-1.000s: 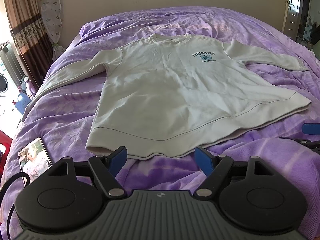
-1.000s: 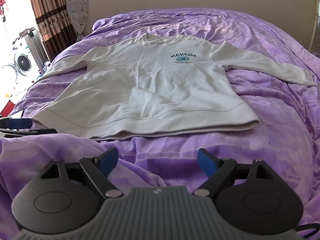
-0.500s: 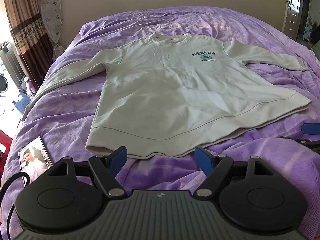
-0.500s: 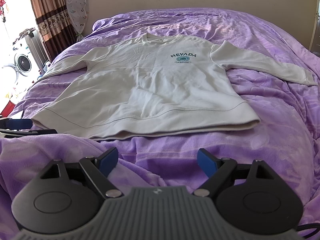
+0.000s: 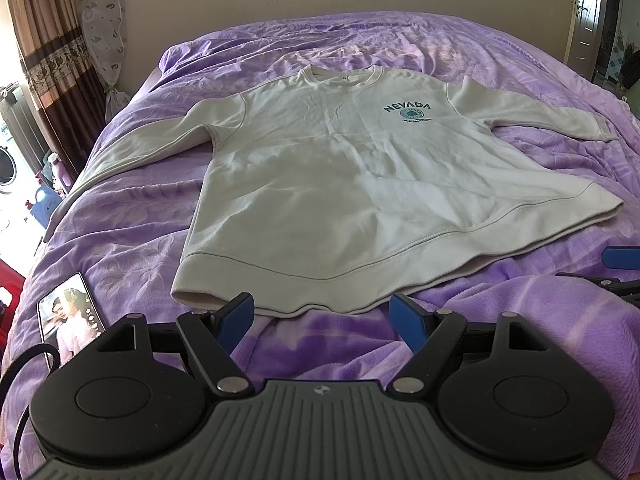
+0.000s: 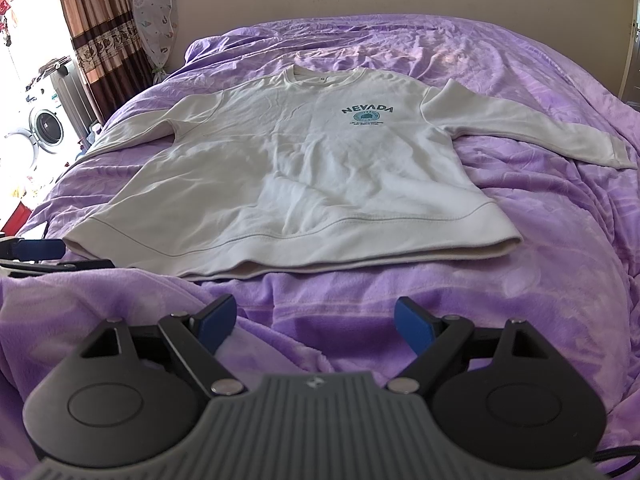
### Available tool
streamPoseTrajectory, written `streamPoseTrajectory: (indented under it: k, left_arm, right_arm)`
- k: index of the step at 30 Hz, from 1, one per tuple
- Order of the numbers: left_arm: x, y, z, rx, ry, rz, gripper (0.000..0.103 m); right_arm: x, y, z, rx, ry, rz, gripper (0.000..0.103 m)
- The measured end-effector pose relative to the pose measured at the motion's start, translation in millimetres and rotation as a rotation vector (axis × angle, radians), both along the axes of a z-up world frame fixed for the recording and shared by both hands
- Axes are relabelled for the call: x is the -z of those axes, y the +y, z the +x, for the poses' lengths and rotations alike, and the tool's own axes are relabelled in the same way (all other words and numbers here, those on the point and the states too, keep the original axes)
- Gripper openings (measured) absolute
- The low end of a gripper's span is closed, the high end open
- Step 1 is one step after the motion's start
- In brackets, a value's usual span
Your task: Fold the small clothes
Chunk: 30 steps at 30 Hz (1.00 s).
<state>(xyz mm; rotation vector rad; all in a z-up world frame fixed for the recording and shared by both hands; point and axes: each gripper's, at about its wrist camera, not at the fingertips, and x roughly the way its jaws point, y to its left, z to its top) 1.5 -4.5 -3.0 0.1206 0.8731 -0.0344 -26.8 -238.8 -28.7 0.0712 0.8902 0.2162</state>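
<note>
A cream long-sleeved sweatshirt [image 5: 344, 184] with a teal NEVADA print lies flat, face up, on the purple bedspread [image 5: 132, 240], sleeves spread out to both sides. It also shows in the right wrist view [image 6: 320, 184]. My left gripper [image 5: 322, 318] is open and empty, just short of the hem near its left corner. My right gripper [image 6: 314, 322] is open and empty, a little back from the hem near its right half. Each gripper's blue tip shows at the edge of the other view: the right gripper [image 5: 622, 258], the left gripper [image 6: 38, 249].
A phone [image 5: 70, 316] with a lit screen lies on the bedspread to the left of my left gripper, with a black cable beside it. Curtains [image 6: 100, 40] and a washing machine [image 6: 46, 130] stand past the bed's left side. A door [image 5: 588, 12] is at the far right.
Nothing has moved. Both grippers hold still and open; only the picture on the phone screen has changed.
</note>
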Motion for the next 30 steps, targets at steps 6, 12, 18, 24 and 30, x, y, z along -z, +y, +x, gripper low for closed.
streamPoseTrajectory:
  k: [6, 12, 18, 24, 30]
  left_arm:
    - [0, 0, 0, 0.0, 0.0, 0.001, 0.09]
    - [0, 0, 0, 0.0, 0.001, 0.0, 0.09]
    - [0, 0, 0, 0.005, 0.005, -0.001, 0.09]
    - [-3, 6, 1, 0.07, -0.001, 0.023, 0.09]
    - [-20, 38, 23, 0.132, -0.027, 0.018, 0.083]
  right_arm:
    - [0, 0, 0, 0.0, 0.001, 0.001, 0.082]
    - [0, 0, 0, 0.0, 0.002, 0.003, 0.082]
    - [5, 1, 0, 0.0, 0.004, 0.006, 0.082]
    - [2, 2, 11, -0.075, 0.054, 0.002, 0.082]
    - [-24, -18, 38, -0.123, 0.028, -0.055, 0.082]
